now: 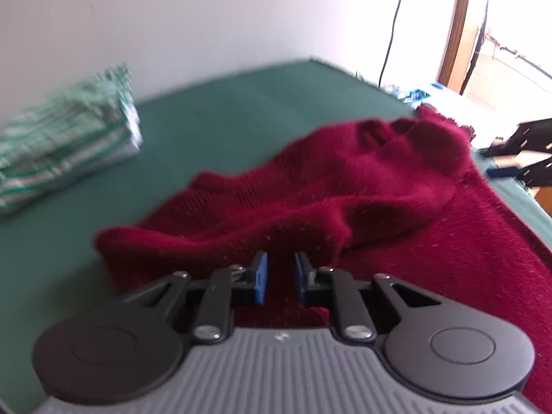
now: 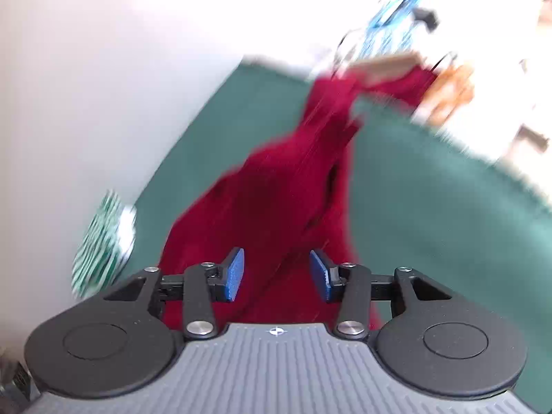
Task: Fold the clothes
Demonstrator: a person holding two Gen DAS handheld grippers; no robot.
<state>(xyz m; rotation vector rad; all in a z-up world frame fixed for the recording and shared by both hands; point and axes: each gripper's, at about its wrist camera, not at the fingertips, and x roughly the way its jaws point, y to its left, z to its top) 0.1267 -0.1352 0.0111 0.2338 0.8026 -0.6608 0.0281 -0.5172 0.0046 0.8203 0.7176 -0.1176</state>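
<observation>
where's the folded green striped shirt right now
In the left wrist view the folded green striped shirt lies at the far left on the green table cover, by the wall, apart from the crumpled red sweater.

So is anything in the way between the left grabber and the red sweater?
No, nothing visible. The left gripper is right over the dark red knit sweater, with only its fabric showing between the blue pads. The folded green striped garment lies off to the side.
</observation>
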